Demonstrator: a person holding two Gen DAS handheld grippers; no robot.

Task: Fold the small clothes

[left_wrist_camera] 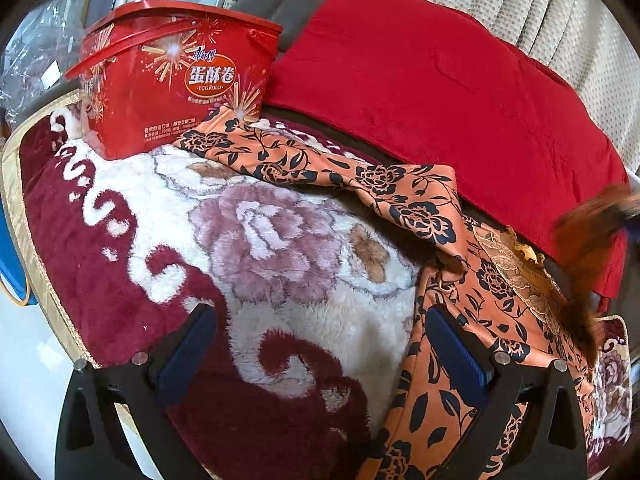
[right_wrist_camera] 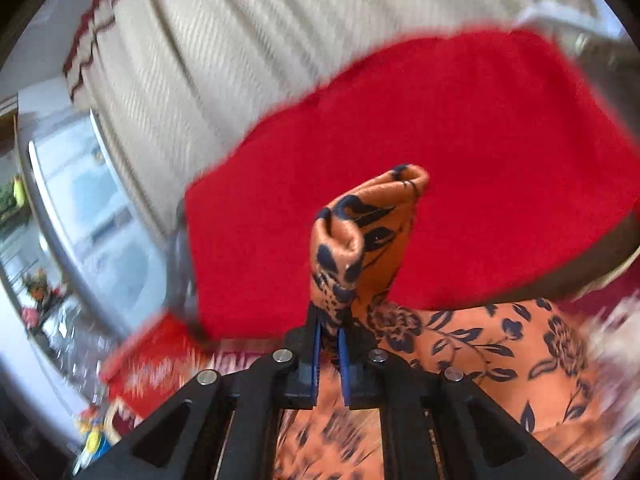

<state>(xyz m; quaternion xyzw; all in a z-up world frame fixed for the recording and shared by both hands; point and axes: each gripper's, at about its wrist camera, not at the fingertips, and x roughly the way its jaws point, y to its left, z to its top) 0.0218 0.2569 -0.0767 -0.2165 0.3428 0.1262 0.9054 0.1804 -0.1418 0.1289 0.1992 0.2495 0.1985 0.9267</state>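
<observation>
On the left, the red egg-roll tin [left_wrist_camera: 172, 80] stands at the back of the plush floral blanket [left_wrist_camera: 240, 240], and one sleeve-like end of the orange floral garment [left_wrist_camera: 400, 196] runs right up against its foot; in my judgement the tin will crowd any fold swung toward that side

The left tool [left_wrist_camera: 324, 360] hovers low over the blanket with its jaws spread wide and nothing between them; its right finger sits just over the garment's near edge, probably ready to pin or pick up that side

The garment itself lies in a crumpled band from the tin across to the right, partly on the blanket and partly against the red fleece cloth [left_wrist_camera: 440, 92] behind it

The right tool [right_wrist_camera: 329, 356] has its jaws nearly closed on a bunched corner of the garment [right_wrist_camera: 360, 240], which stands up in a puckered cone above the pads; that view is motion-blurred, so this looks like a lift or swing to open the cloth out before folding

Beyond the fleece hangs a pale dotted curtain [left_wrist_camera: 560, 12]
</observation>
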